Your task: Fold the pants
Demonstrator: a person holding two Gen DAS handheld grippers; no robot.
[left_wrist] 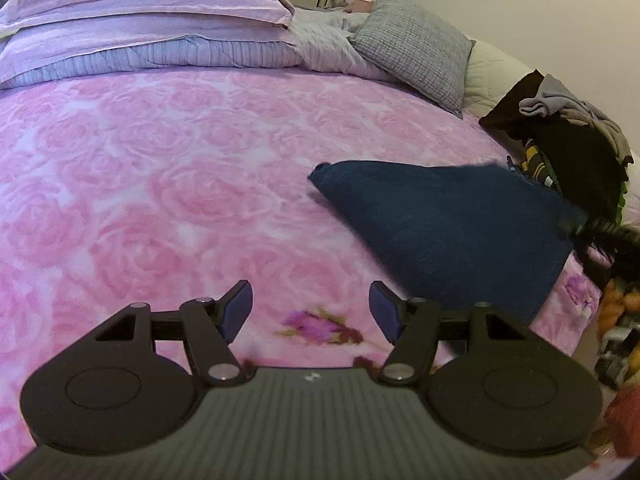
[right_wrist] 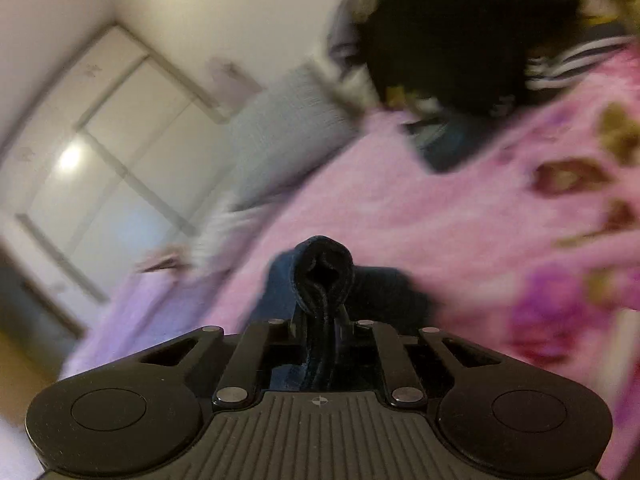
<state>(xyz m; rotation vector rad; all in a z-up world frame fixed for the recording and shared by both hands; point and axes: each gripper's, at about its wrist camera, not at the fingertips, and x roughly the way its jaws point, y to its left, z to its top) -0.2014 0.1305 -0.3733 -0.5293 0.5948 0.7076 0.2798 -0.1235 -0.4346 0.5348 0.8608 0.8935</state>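
Dark navy pants hang as a lifted, stretched sheet over the right side of a pink rose-patterned blanket. My left gripper stands open above the blanket near its front edge, nothing between its blue pads; the pants are just to its right. In the right wrist view, my right gripper is shut on a bunched fold of the navy pants, which rises in a loop between the fingers. That view is tilted and blurred.
Lilac pillows and folded bedding lie along the bed's far side, with a grey cushion at the back right. A pile of dark and grey clothes sits at the right edge. A white wardrobe stands beyond the bed.
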